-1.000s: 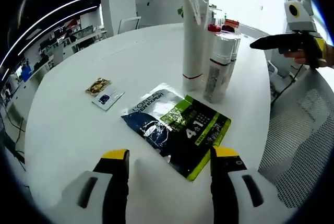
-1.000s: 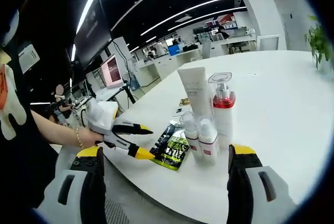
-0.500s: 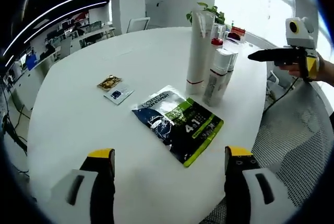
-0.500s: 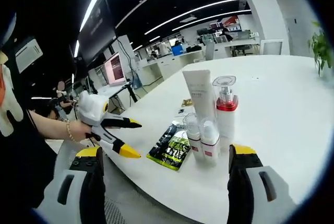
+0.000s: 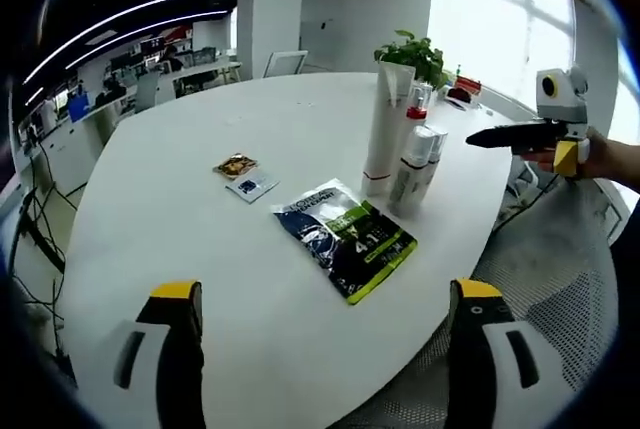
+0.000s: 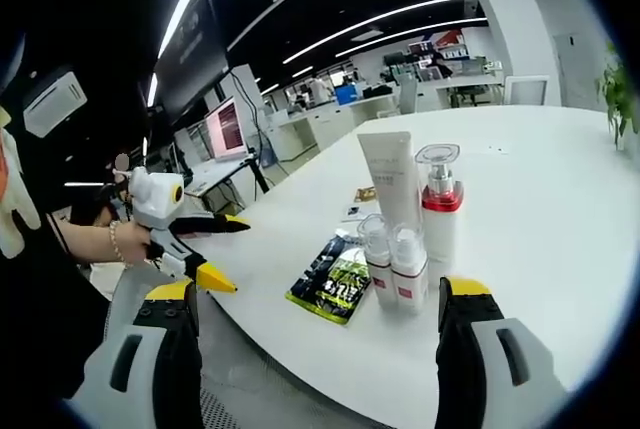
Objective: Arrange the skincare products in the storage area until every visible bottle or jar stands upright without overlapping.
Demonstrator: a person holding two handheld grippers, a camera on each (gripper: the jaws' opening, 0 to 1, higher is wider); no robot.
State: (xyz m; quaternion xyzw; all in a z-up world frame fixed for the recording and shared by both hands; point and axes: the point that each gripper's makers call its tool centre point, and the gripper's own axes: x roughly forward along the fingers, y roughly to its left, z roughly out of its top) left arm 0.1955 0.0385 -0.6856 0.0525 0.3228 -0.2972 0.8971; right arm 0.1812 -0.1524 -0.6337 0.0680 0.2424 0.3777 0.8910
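In the left gripper view, the left gripper (image 5: 325, 299) hung with its yellow-tipped jaws spread wide and empty over the near edge of the round white table (image 5: 170, 219), its lower body cut off by the bottom of the view. The tall white tube (image 5: 385, 129) stood upright on its cap toward the far right of the table; just beside it stood two small white pump bottles (image 5: 415, 169), and a red-collared pump bottle (image 5: 416, 109) was mostly hidden behind the tube, so only its top showed. A dark blue and green L'Oreal sachet (image 5: 345, 239) lay flat on the nearer side of the tube, and two small sample packets (image 5: 243, 175) lay farther out to the tube's left, their print too small to read. A potted plant (image 5: 408, 49) rose behind the tube. The right gripper (image 5: 515, 134), held in a hand (image 5: 590, 157), pointed at the bottles from beyond the table edge; how far its jaws stood apart could not be made out. In the right gripper view, the right gripper (image 6: 315, 299) showed its jaws wide apart and empty. The tube (image 6: 390, 181) and the red-collared bottle (image 6: 438, 204) stood side by side, with the two small bottles (image 6: 395, 264) upright in front of them and the sachet (image 6: 332, 281) flat to the tube's left. The left gripper (image 6: 215, 249), jaws splayed open, was held off the table edge left of the tube by a hand (image 6: 135, 239) wearing a bead bracelet.
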